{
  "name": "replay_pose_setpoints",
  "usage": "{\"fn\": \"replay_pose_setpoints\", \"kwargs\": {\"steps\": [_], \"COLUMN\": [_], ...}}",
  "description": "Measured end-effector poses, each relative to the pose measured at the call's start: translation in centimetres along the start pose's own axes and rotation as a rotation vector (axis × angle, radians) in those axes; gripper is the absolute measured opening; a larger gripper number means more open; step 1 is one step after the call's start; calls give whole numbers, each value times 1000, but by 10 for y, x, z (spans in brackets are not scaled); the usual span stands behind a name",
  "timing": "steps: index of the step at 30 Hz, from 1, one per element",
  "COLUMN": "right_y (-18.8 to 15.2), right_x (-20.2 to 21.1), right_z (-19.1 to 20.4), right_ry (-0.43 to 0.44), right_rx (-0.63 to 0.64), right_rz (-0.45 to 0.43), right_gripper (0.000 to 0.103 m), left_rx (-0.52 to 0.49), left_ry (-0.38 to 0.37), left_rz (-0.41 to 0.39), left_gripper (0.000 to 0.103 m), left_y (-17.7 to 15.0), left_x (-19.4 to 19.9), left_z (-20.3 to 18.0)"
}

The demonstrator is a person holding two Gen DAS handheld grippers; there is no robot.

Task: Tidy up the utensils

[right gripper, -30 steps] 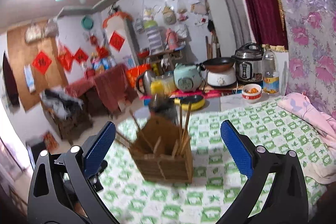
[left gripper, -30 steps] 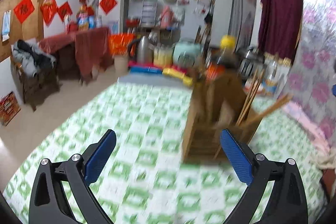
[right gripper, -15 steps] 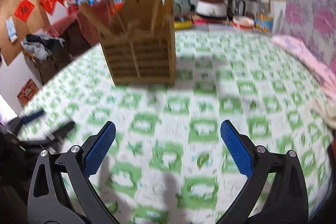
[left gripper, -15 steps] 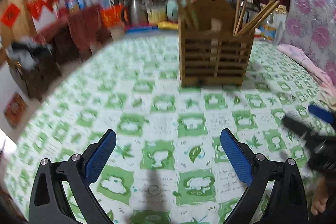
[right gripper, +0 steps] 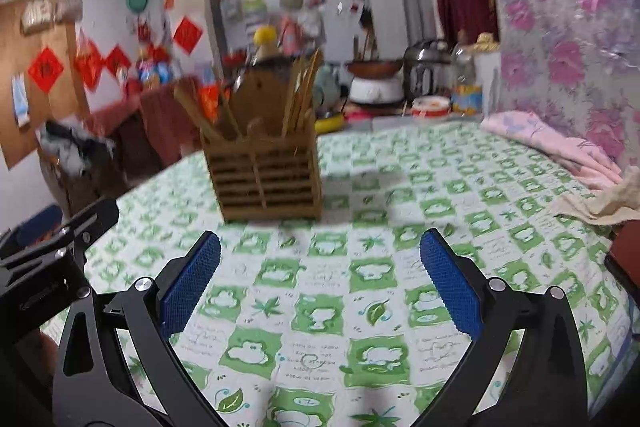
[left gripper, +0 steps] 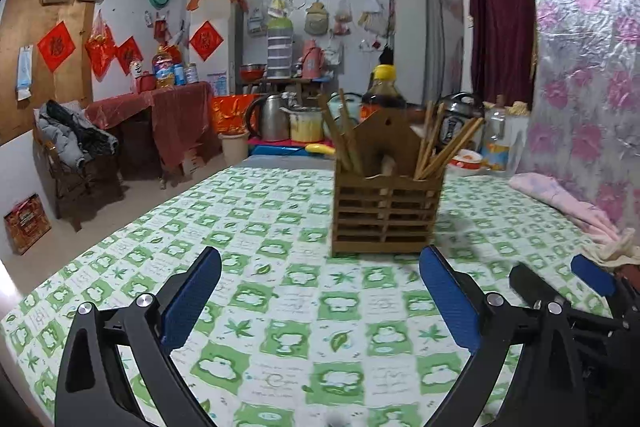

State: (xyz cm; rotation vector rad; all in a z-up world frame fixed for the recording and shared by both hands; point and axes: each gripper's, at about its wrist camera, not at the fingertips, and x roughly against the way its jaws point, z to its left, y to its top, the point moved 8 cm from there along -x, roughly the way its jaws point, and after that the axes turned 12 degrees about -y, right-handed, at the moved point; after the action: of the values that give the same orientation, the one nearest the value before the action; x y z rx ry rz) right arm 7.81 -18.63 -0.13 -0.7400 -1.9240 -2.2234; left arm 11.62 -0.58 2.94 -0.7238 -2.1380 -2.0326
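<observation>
A slatted wooden utensil holder (left gripper: 386,215) stands upright on the green-and-white checked tablecloth (left gripper: 280,287), with several wooden chopsticks (left gripper: 444,151) leaning in its compartments. It also shows in the right wrist view (right gripper: 268,175). My left gripper (left gripper: 320,299) is open and empty, low over the cloth, short of the holder. My right gripper (right gripper: 320,279) is open and empty, also short of the holder. The right gripper shows at the lower right of the left wrist view (left gripper: 560,291); the left gripper shows at the left of the right wrist view (right gripper: 56,247).
A dark sauce bottle with a yellow cap (left gripper: 384,87) stands behind the holder. A pink cloth (left gripper: 560,199) and a beige towel (right gripper: 600,199) lie at the table's right edge. Kettles, a rice cooker (right gripper: 424,75) and pots crowd the far counter.
Both grippers have pulled back and levelled out from the steep downward tilt; the holder now sits farther ahead. Both stay open and empty.
</observation>
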Motion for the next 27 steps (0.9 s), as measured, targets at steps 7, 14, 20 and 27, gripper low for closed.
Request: {"fn": "replay_pose_setpoints", "kwargs": {"steps": [7, 14, 20, 27], "right_y": [2, 0, 1, 0], "right_x": [1, 2, 9, 10], "right_z": [-11, -6, 2, 6], "right_ry": [-19, -7, 8, 9], "right_rx": [-43, -22, 15, 26], "right_rz": [-10, -12, -36, -40], "right_gripper": [97, 96, 97, 97], "left_rx": [-24, -28, -24, -14], "left_ry": [17, 28, 36, 39], "left_rz": [-9, -2, -6, -5], "left_gripper": [97, 97, 97, 97], "left_y": [-5, -7, -9, -10], "left_x": [4, 1, 1, 2], "left_z": [-3, -2, 0, 3]}}
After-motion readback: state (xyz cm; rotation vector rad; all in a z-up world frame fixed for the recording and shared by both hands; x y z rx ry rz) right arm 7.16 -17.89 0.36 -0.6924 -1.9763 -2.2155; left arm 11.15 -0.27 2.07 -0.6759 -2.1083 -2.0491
